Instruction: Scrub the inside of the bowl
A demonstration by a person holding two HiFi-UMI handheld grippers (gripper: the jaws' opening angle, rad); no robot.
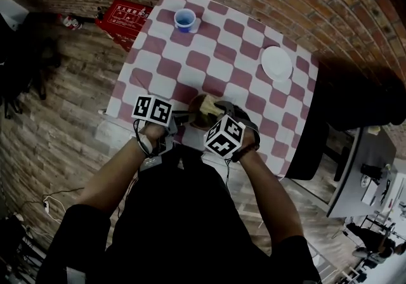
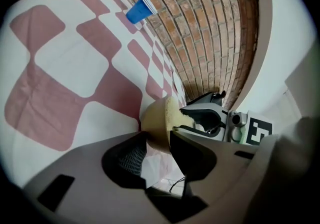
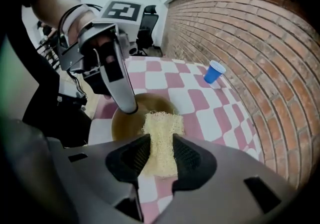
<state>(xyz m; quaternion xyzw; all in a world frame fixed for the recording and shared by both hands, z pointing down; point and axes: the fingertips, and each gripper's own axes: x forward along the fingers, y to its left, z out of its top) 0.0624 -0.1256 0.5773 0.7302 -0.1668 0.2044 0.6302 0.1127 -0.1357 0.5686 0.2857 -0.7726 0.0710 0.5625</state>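
Observation:
A brown bowl (image 1: 198, 118) sits near the front edge of the checkered table (image 1: 209, 67). In the left gripper view its rim (image 2: 154, 118) lies between the jaws of my left gripper (image 2: 156, 154). They stand apart, with a gap on the left side. My right gripper (image 3: 161, 155) is shut on a pale yellow fibrous scrub pad (image 3: 161, 133). The pad hangs over the bowl (image 3: 127, 120) at its right rim. One finger (image 3: 120, 80) of the left gripper rests at the bowl's far rim. In the head view both grippers meet over the bowl, left (image 1: 181, 118) and right (image 1: 219, 111).
A blue cup (image 1: 184, 19) stands at the table's far side, also seen in the right gripper view (image 3: 214, 72). A white plate (image 1: 277, 63) lies at the right. A red box (image 1: 122, 16) lies on the brick floor beside the table. A dark chair stands at the right.

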